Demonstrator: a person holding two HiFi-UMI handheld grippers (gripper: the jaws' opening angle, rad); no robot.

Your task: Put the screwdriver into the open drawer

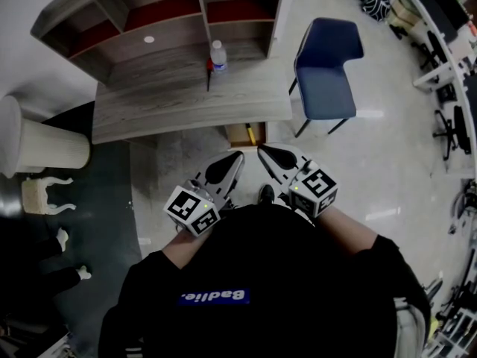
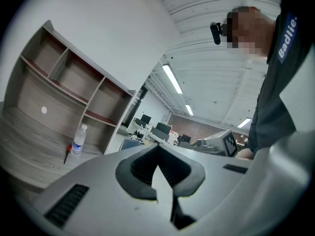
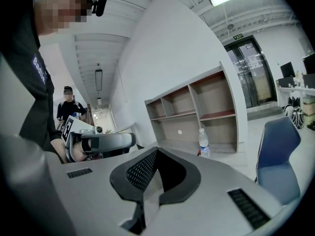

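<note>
Pale polished flooring surrounds a grey wooden desk [image 1: 171, 103] with a shelf unit [image 1: 164, 10] on top, and a blue chair [image 1: 326, 69] stands just off its right end. On the desktop lies the screwdriver [image 1: 209, 73] with its red handle just beside a clear water bottle [image 1: 217, 56] – both well apart from the two tools. Below the desk's front edge the open drawer [image 1: 242, 134] juts out; something yellow seems to lie in it, though it is too small to tell what. The left gripper [image 1: 237, 156] and the right gripper [image 1: 261, 150] are held side by side close to the person's chest, their tips angled toward each other just short of the drawer. Each gripper's own view shows its dark pads pressed together on nothing – both are clenched and empty.
</note>
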